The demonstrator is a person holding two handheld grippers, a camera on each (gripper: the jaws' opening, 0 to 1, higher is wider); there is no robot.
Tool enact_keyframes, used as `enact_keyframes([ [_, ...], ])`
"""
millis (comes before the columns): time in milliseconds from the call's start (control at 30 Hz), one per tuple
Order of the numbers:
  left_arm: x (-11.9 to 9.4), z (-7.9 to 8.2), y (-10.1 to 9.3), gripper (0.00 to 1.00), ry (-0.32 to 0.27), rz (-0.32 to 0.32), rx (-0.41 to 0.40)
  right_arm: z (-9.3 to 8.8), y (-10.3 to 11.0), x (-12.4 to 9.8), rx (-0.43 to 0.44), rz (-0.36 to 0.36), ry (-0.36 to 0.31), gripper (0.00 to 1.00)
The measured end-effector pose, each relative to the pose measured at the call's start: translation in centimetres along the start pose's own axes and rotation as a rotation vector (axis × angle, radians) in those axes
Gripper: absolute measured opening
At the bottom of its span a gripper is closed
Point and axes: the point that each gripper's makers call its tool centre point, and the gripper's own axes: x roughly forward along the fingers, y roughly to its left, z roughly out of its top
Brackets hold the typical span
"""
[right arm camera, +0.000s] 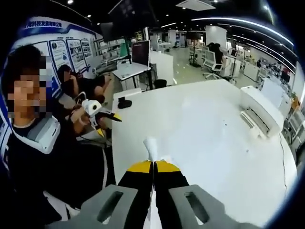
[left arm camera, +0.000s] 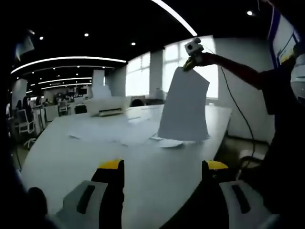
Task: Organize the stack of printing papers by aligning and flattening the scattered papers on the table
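Observation:
My right gripper [left arm camera: 189, 66] is raised above the white table [left arm camera: 95, 162], shut on the top edge of a bundle of white printing papers [left arm camera: 183, 107] that hangs upright with its bottom edge touching the table. From the right gripper view the same papers [right arm camera: 152, 145] appear edge-on, pinched in that gripper [right arm camera: 153, 167]. More loose sheets [left arm camera: 126, 130] lie scattered flat behind the bundle. My left gripper [left arm camera: 164, 167] is held low near the table's front edge, open and holding nothing; it also appears as the left gripper [right arm camera: 108, 125] beside the person.
A white printer [left arm camera: 107, 106] stands at the table's far side, seen too as the printer [right arm camera: 257, 114]. A small black object [right arm camera: 125, 102] sits on a table corner. The person [right arm camera: 33, 138] stands at the table edge. Desks and chairs fill the office behind.

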Motion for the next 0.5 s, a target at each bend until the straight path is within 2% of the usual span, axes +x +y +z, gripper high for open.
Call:
enact_keyframes([
  [300, 0.5, -0.9, 0.5, 0.69, 0.006, -0.003, -0.026, -0.3, -0.3, 2.9, -0.015, 0.038, 0.031, 0.0],
  [500, 0.8, -1.1, 0.2, 0.68, 0.008, -0.013, -0.031, -0.1, 0.0, 3.9, -0.032, 0.055, 0.051, 0.0],
])
